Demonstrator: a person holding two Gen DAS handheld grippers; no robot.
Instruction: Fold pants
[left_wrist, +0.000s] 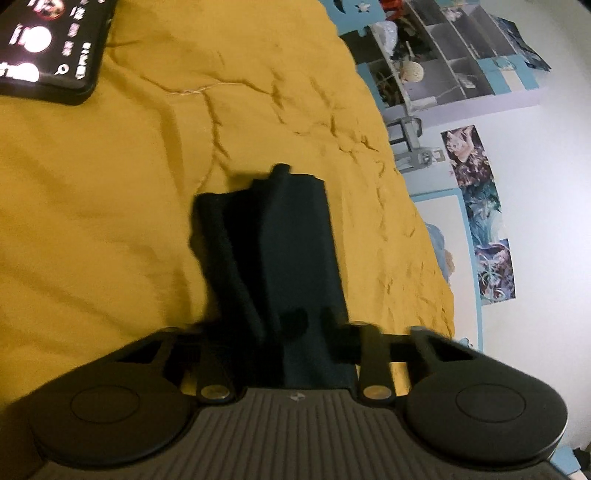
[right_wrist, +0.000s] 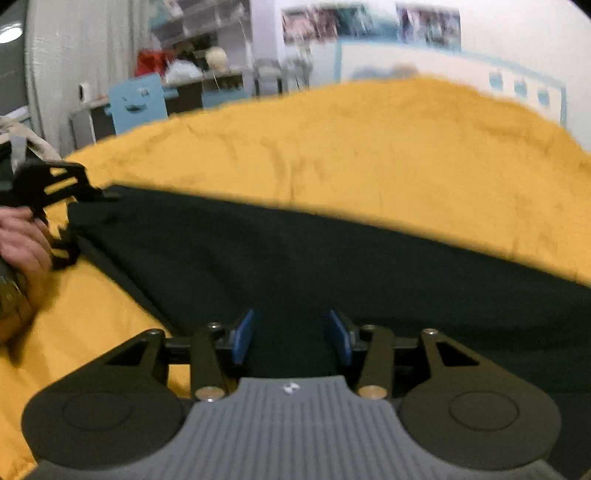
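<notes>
The dark pants (left_wrist: 273, 236) lie on a yellow bed cover (left_wrist: 110, 192), stretching ahead of both grippers. The left gripper (left_wrist: 308, 321) has its jaws nearly closed, pinching the pants' near edge. The right gripper (right_wrist: 291, 336) holds its blue-padded jaws apart over the cloth, not pressing it. A phone (left_wrist: 48, 44) lies far ahead-left of the left jaws; its screen writing is too blurred to read. A hand (right_wrist: 22, 243) shows left of the right jaws.
</notes>
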